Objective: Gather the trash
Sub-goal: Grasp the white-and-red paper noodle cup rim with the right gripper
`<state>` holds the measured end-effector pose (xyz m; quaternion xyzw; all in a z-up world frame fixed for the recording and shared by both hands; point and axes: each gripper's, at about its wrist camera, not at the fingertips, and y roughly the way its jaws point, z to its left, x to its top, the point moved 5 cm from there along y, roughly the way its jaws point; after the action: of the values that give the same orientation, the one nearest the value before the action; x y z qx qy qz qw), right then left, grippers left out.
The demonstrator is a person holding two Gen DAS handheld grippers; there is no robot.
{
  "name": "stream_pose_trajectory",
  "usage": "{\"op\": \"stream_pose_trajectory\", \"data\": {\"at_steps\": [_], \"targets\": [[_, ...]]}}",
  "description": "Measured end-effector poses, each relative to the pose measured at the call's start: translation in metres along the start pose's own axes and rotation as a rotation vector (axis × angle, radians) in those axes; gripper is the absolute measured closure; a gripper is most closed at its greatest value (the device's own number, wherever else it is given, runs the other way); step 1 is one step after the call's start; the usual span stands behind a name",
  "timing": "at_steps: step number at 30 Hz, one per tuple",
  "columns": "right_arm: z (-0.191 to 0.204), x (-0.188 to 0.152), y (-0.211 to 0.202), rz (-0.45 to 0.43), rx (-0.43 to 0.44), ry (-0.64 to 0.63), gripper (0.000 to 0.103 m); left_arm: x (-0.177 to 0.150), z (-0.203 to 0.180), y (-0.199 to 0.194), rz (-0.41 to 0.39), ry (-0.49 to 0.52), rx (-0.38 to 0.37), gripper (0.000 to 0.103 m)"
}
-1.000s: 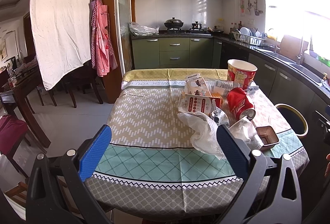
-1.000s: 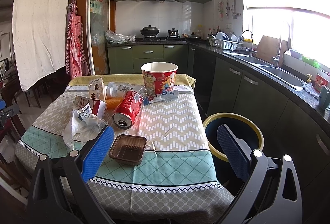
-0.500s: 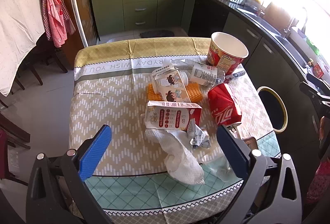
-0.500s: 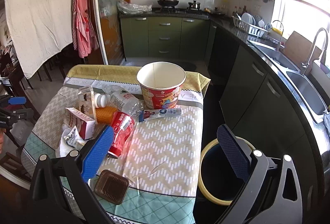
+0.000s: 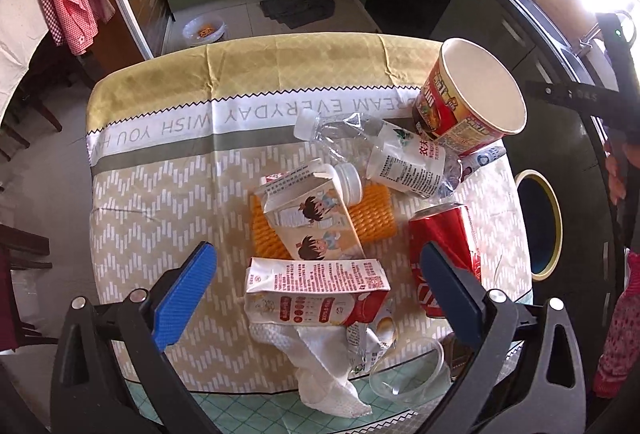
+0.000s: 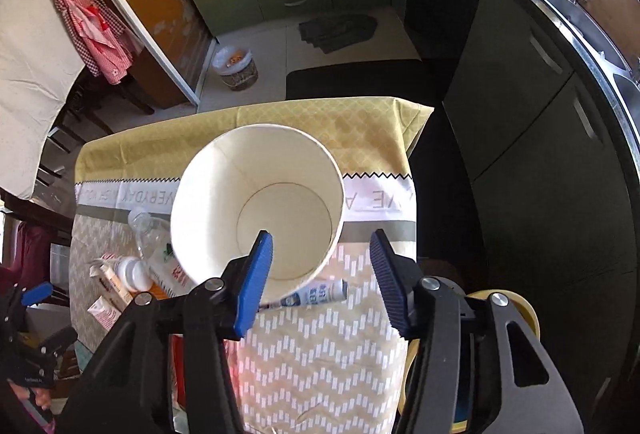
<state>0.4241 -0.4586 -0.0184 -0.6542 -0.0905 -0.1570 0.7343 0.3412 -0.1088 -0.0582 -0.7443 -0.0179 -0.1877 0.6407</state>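
While the left gripper (image 5: 316, 274) hangs spread wide above a milk carton (image 5: 316, 288) lying flat on the tabletop (image 5: 160, 194), the right gripper (image 6: 320, 262) is parted around the near rim of a paper bucket (image 6: 256, 202), one finger inside, one outside, not pinching. A red can (image 5: 444, 246), crushed bottle (image 5: 384, 154) and tissue (image 5: 324, 362) lie nearby; the bin (image 5: 538, 222) stands beside the tabletop.

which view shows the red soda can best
The left wrist view. The crushed red soda can lies on its side on the patterned tablecloth, mostly exposed beside the left gripper's fingers. In the right wrist view only a red sliver shows behind the right gripper, not identifiable.
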Motion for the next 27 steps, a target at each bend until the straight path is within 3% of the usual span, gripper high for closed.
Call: {"op": "stream_pose_trajectory", "data": {"at_steps": [6, 11, 12, 14, 16, 21, 27], "targets": [[-0.003, 0.023, 0.042, 0.085, -0.054, -0.002, 0.062, 0.017, -0.015, 0.012, 0.017, 0.047, -0.001, 0.006], [-0.005, 0.020, 0.067, 0.146, -0.086, -0.011, 0.065, 0.015, -0.013, 0.027, 0.055, 0.043, 0.013, 0.006], [-0.005, 0.019, 0.071, 0.154, -0.090, -0.012, 0.068, 0.013, -0.011, 0.030, 0.068, 0.033, 0.016, 0.006], [-0.007, 0.018, 0.079, 0.167, -0.087, -0.004, 0.089, 0.010, -0.004, 0.036, 0.093, -0.002, 0.024, 0.006], [-0.010, 0.018, 0.087, 0.174, -0.081, 0.004, 0.095, 0.006, 0.002, 0.041, 0.118, -0.043, 0.025, 0.006], [-0.012, 0.018, 0.084, 0.141, -0.040, 0.018, 0.098, -0.004, 0.012, 0.057, 0.158, -0.134, 0.034, 0.006], [-0.017, 0.022, 0.031, 0.036, 0.024, 0.031, 0.098, -0.009, 0.014, 0.070, 0.169, -0.193, 0.074, 0.006]]}}
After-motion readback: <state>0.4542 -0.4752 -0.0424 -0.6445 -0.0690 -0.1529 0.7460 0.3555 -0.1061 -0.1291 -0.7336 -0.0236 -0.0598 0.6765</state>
